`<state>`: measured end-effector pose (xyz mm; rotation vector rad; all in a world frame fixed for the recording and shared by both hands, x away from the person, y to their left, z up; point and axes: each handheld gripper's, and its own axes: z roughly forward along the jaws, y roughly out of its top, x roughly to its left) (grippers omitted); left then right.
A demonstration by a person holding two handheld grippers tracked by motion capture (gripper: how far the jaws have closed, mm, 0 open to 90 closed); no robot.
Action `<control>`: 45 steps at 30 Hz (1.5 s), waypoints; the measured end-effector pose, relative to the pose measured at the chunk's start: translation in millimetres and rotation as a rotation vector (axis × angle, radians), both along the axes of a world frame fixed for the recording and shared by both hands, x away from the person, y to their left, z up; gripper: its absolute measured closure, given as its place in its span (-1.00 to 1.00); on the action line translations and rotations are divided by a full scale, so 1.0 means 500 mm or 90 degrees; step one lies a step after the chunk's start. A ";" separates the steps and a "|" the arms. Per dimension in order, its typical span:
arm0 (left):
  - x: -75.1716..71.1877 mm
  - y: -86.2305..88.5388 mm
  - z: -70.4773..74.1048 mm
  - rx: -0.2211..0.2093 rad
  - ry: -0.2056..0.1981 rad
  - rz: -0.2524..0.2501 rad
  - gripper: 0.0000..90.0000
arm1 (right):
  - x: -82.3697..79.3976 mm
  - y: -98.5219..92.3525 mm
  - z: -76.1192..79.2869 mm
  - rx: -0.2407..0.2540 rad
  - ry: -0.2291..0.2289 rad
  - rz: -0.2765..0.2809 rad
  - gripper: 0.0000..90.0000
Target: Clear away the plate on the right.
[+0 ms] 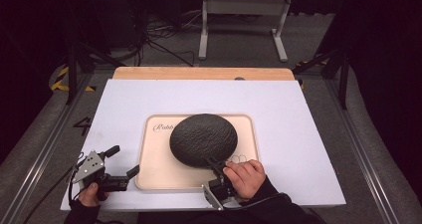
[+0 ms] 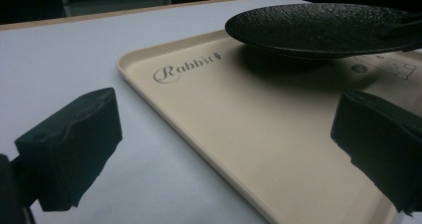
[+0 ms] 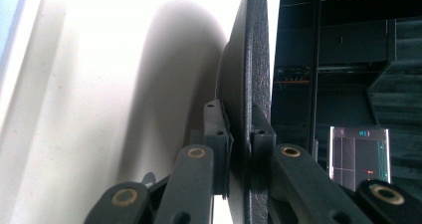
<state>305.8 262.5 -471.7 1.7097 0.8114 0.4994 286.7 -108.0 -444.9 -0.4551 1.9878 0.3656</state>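
The right claw [image 1: 215, 165] is pinching the black plate's [image 1: 203, 138] rim thinly over the tray [image 1: 149, 179], so it risks tipping out. The left claw [image 1: 124, 162] is idling with jaws apart.

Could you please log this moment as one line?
right gripper: shut on rim of round black textured plate | plate: over beige rectangular tray | left gripper: jaws open, beside tray

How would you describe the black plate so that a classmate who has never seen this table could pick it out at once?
Start at the white table, then find the cream tray printed with "Rabbit" near its front edge. Over the tray sits the black plate, its near rim pinched by the right tongs. It is the one round, dark, rough-textured thing there.
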 end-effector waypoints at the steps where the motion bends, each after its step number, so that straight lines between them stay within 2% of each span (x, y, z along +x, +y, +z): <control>1: 0.000 0.000 0.000 0.000 0.000 0.000 -0.99 | 0.000 0.001 -0.002 -0.001 0.001 0.000 0.88; 25: 0.000 -0.001 0.000 0.000 -0.001 0.000 -0.99 | 0.008 0.005 -0.020 -0.004 0.019 0.002 0.84; 34: 0.000 -0.001 0.000 0.000 -0.001 0.000 -0.99 | 0.007 0.007 -0.026 -0.003 0.038 0.001 0.90; 39: 0.000 -0.001 0.000 0.001 -0.001 0.000 -0.99 | 0.005 0.009 -0.031 -0.012 0.038 0.006 0.90; 45: 0.000 -0.001 0.000 0.000 -0.001 0.000 -0.99 | 0.002 0.010 -0.039 -0.014 0.049 0.017 0.80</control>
